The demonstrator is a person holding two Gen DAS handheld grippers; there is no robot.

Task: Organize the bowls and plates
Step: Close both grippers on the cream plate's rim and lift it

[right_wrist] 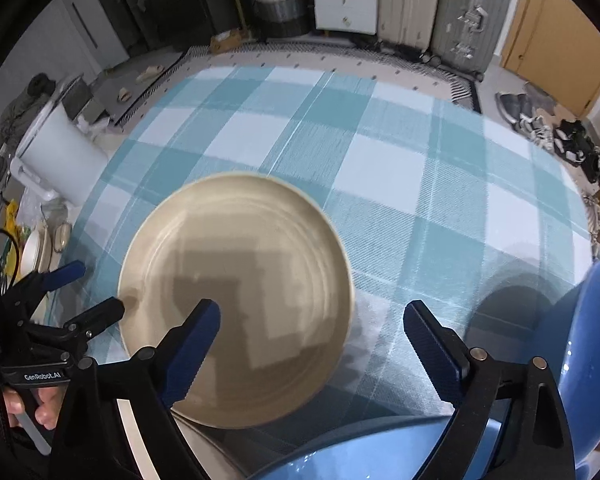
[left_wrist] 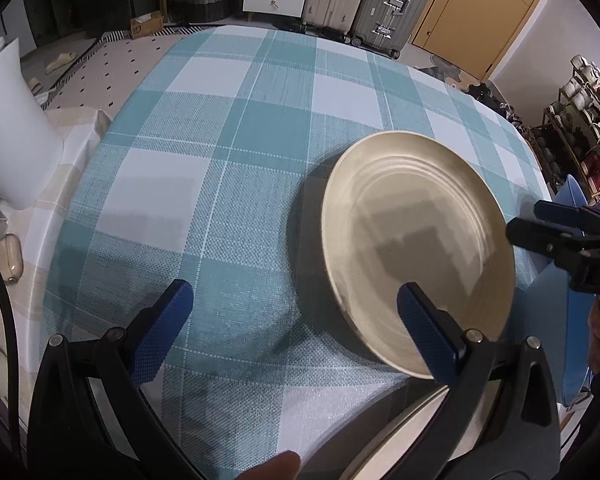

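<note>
A beige plate (left_wrist: pixel 416 232) (right_wrist: pixel 240 296) rests on the teal plaid tablecloth (left_wrist: pixel 220 152) (right_wrist: pixel 400 184), near its front edge. My left gripper (left_wrist: pixel 294 290) is open; its right finger hangs over the plate's near rim and its left finger over bare cloth. My right gripper (right_wrist: pixel 312 308) is open too, its left finger above the plate and its right finger over cloth. Nothing is between either pair of fingers. Each gripper shows in the other's view, the right gripper (left_wrist: pixel 526 222) beside the plate's right rim and the left gripper (right_wrist: pixel 98 286) at its left rim.
Blue dishes (right_wrist: pixel 592 340) (left_wrist: pixel 552 312) lie at the near right, and a pale rim (left_wrist: pixel 400 428) shows under the grippers. A white bin (left_wrist: pixel 8 128) stands left of the table, with more dishes (right_wrist: pixel 36 252) near it. Drawers and suitcases (left_wrist: pixel 392 4) stand beyond the far edge.
</note>
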